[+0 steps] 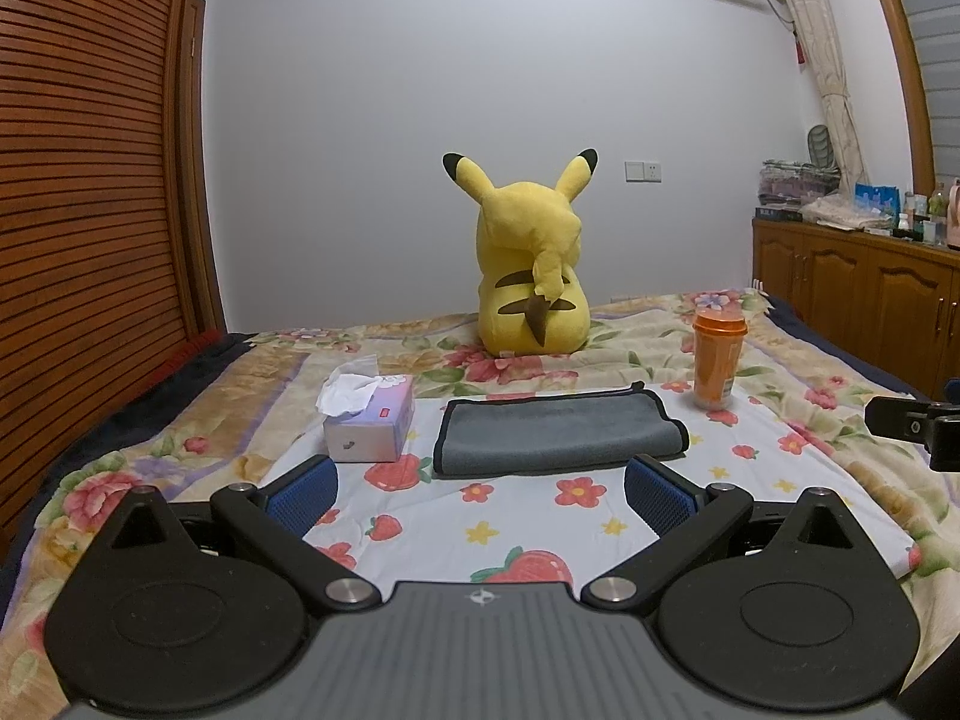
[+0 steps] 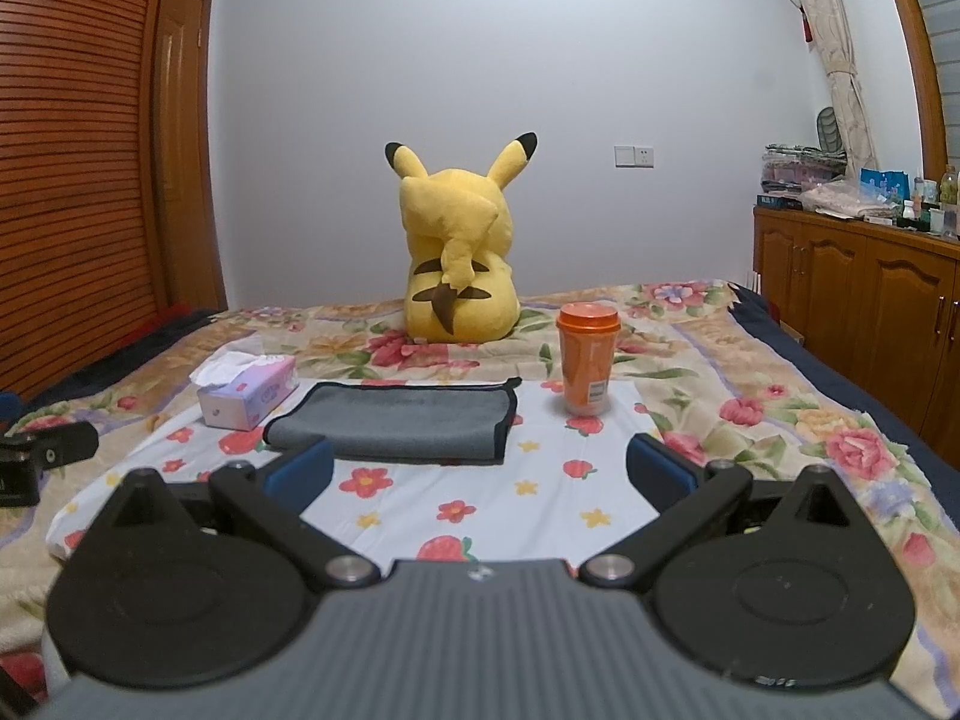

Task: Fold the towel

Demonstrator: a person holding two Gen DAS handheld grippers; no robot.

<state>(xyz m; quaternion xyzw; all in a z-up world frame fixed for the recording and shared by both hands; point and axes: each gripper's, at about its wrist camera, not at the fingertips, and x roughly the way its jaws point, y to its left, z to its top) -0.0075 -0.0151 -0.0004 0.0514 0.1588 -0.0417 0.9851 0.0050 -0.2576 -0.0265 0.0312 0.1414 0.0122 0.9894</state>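
Note:
A grey towel with dark edging [image 1: 555, 433] lies folded flat on a white strawberry-print cloth [image 1: 540, 534] on the bed; it also shows in the right wrist view [image 2: 399, 423]. My left gripper [image 1: 480, 489] is open and empty, just short of the towel's near edge. My right gripper [image 2: 480, 468] is open and empty, near the towel's near right corner. The right gripper's body shows at the right edge of the left wrist view [image 1: 918, 426]; the left gripper's body shows at the left edge of the right wrist view [image 2: 36, 456].
A tissue box [image 1: 372, 420] stands left of the towel, an orange lidded cup [image 1: 717, 357] to its right. A yellow plush toy [image 1: 531, 264] sits behind on the floral bedspread. A slatted wooden wardrobe [image 1: 78, 180] is at left, a wooden cabinet [image 1: 852, 282] at right.

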